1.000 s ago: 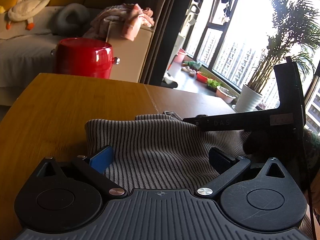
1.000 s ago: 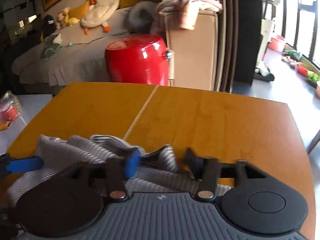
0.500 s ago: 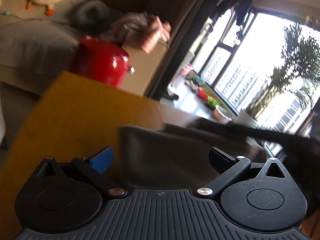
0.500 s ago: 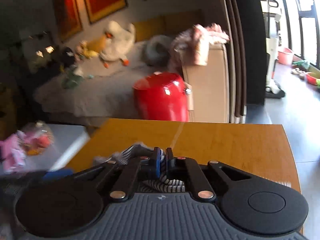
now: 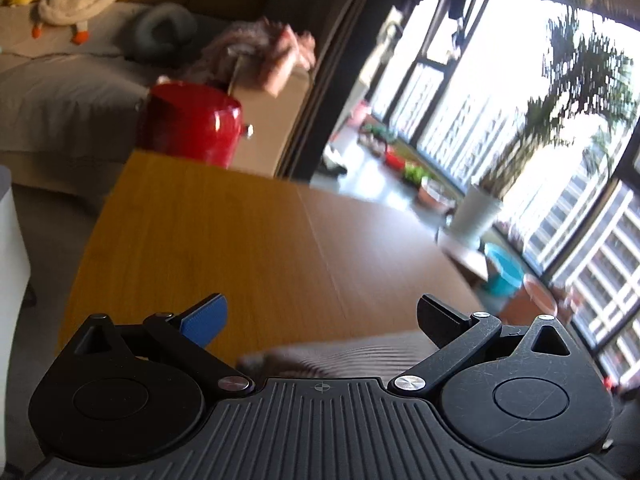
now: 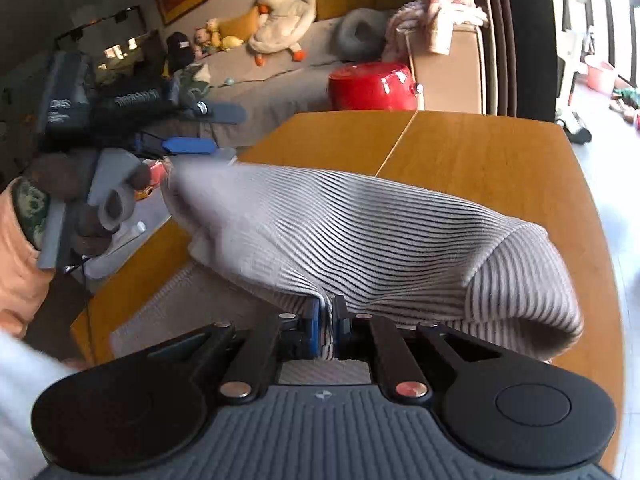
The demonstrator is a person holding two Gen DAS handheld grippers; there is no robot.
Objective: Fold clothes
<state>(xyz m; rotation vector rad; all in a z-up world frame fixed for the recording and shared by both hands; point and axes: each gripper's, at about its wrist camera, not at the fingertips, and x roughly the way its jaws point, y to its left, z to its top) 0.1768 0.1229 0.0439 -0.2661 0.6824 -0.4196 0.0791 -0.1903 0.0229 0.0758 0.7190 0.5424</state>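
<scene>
A grey knit garment with thin dark stripes (image 6: 360,232) hangs lifted over the wooden table (image 6: 500,160). My right gripper (image 6: 326,320) is shut on a fold of its near edge. From there the cloth stretches left and away, and its far end is blurred. In the right wrist view a gloved hand (image 6: 80,184) holds the left gripper, whose blue finger pad (image 6: 188,146) sits just above that far end. My left gripper (image 5: 320,316) is open with bare table (image 5: 240,240) between its fingers. Only a strip of the garment (image 5: 340,356) shows below it.
A red round stool (image 6: 370,86) stands behind the table's far edge, with a sofa (image 6: 280,68) holding plush toys beyond it. A person's orange sleeve (image 6: 16,280) is at the far left. Potted plants (image 5: 476,216) and a bright window lie to the right.
My right gripper went from open to shut on the garment and raised it off the table. My left gripper stayed open and lifted away, so the cloth dropped to the bottom of its view.
</scene>
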